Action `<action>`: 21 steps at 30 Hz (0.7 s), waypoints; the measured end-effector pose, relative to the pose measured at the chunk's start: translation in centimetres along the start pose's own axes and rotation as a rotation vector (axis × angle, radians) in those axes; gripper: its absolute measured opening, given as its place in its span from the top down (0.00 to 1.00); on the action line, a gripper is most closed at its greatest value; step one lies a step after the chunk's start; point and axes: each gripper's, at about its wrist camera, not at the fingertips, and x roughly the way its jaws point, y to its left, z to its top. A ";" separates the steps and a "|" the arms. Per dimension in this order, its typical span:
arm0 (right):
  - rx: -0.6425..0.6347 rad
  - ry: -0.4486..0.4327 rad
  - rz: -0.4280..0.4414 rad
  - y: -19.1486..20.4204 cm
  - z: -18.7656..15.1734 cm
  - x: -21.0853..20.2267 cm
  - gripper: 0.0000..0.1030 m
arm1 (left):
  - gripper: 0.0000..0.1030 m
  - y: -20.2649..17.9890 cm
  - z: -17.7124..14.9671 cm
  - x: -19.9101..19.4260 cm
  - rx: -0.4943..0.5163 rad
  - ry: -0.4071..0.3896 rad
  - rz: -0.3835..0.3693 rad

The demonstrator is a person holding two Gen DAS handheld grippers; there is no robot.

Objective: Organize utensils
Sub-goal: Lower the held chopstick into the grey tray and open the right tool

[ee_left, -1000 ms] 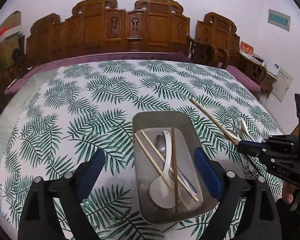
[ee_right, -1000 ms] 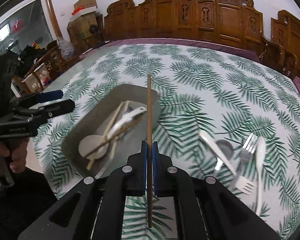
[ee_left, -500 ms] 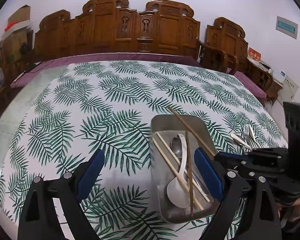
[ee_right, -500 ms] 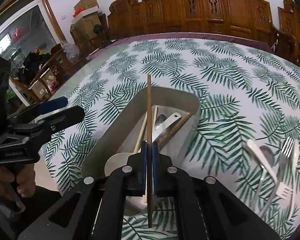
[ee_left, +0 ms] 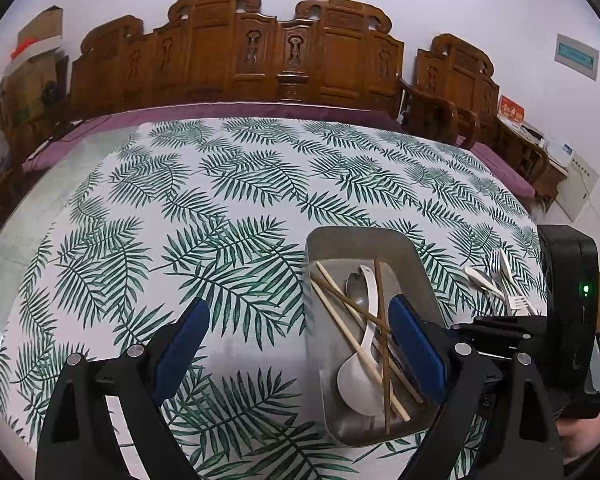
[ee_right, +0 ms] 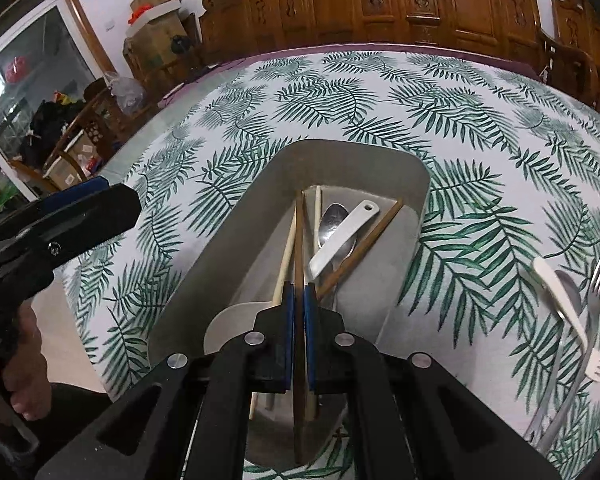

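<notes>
While your left gripper (ee_left: pixel 298 344) hangs wide open and empty above the leafy tablecloth (ee_left: pixel 220 208), just left of the gray tray (ee_right: pixel 352 160), your right gripper (ee_right: pixel 299 312) pinches a dark chopstick (ee_right: pixel 299 240) tight, low inside that tray. The stick looks thin, light, stiff and a bit slippery, so hold it near the middle. Forks and spoons (ee_right: pixel 580 300) wait on the cloth to the right. Carved wooden chairs (ee_left: pixel 284 52) stand behind the table.

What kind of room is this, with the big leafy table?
Probably a dining or living room in someone's home. A large table wears a palm-leaf cloth, carved wooden chairs line the wall behind it, and a metal tray of chopsticks and spoons sits on the table.
</notes>
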 end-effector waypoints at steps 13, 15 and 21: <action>-0.012 -0.067 0.009 -1.5 0.3 -2.9 0.92 | 0.15 -0.4 -0.1 0.1 0.007 0.001 -0.010; -0.030 -0.088 -0.011 -2.0 0.1 -4.2 0.92 | 0.15 -0.9 -0.2 0.2 0.013 0.000 -0.019; -0.064 -0.130 -0.088 -4.6 -0.9 -7.9 0.92 | 0.15 -2.8 -0.3 0.3 0.043 -0.001 -0.045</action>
